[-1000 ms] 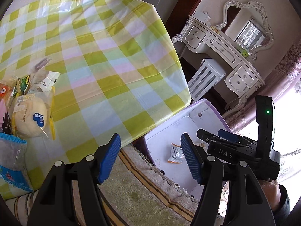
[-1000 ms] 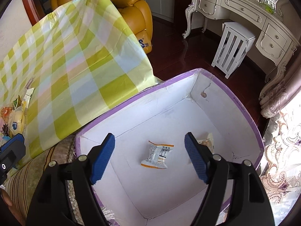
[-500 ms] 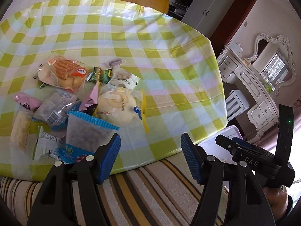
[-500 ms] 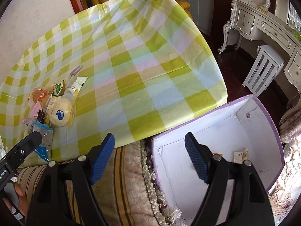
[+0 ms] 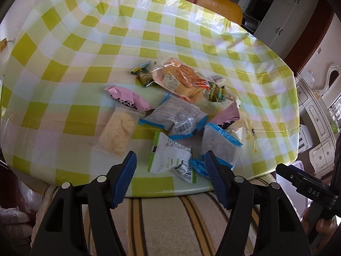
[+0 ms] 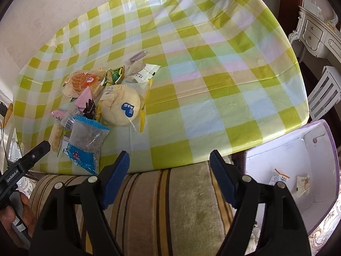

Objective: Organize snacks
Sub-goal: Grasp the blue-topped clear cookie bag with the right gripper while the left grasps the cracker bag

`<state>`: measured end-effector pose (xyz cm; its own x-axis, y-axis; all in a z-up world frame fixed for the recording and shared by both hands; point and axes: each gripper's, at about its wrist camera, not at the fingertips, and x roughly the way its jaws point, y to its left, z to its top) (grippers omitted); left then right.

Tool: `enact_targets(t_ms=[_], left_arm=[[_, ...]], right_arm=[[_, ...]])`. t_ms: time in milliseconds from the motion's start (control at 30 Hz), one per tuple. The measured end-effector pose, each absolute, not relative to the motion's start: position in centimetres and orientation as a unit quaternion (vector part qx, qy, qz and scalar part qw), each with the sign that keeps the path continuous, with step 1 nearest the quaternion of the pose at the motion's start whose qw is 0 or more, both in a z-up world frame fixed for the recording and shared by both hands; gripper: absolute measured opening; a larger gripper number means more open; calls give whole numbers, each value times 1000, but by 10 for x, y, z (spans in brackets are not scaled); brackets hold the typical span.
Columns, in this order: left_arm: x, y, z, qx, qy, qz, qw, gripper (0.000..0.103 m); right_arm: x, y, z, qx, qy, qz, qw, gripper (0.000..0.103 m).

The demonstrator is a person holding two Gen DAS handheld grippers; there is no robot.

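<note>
- The snack pile (image 5: 181, 106) sits on the near-left part of the checked tablecloth (image 5: 85, 42), a loose heap of wrapped packets, some overlapping.
- Nearest the table edge in the left wrist view is a white-and-green packet (image 5: 168, 157), lying right between the blue pads, with a blue-edged clear pouch (image 5: 219, 147) just to its right.
- Further back: a round bun in a clear bag (image 6: 121, 106), a pink packet (image 5: 127, 100) and an orange-printed pastry bag (image 5: 181, 79).
- My guess is they're all light, crinkly and slippery, and the bun and pastry will squash easily. I'd pinch a packet by its sealed end or flat across the middle, gently.
- Left gripper (image 5: 170, 179) hangs over the near edge of the pile, jaws apart, nothing in them.
- Right gripper (image 6: 169, 179) is also spread wide and empty, over the striped cushion (image 6: 181, 202) in front of the table.
- The purple-rimmed white box (image 6: 332, 149) stands low on the right, beside the table, with two small packets (image 6: 289, 181) already inside.
</note>
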<state>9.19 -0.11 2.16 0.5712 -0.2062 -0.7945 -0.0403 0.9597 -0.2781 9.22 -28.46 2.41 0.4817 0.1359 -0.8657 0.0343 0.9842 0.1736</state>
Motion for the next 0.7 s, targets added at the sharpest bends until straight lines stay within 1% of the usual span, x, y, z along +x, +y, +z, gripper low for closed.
enact_targets(t_ms=[133,300,700], left_arm=[[96,30,15,-126,472,-18,872,65],[106,49,4,-115,495,-9,861,65],[135,34,-15,-30,524,-12,851,65]], right_arm=[[97,-260,19,91,524,52,845,78],[106,-233,12,102,537,60,835,78],[129,-178,7,91,544,68,831,78]])
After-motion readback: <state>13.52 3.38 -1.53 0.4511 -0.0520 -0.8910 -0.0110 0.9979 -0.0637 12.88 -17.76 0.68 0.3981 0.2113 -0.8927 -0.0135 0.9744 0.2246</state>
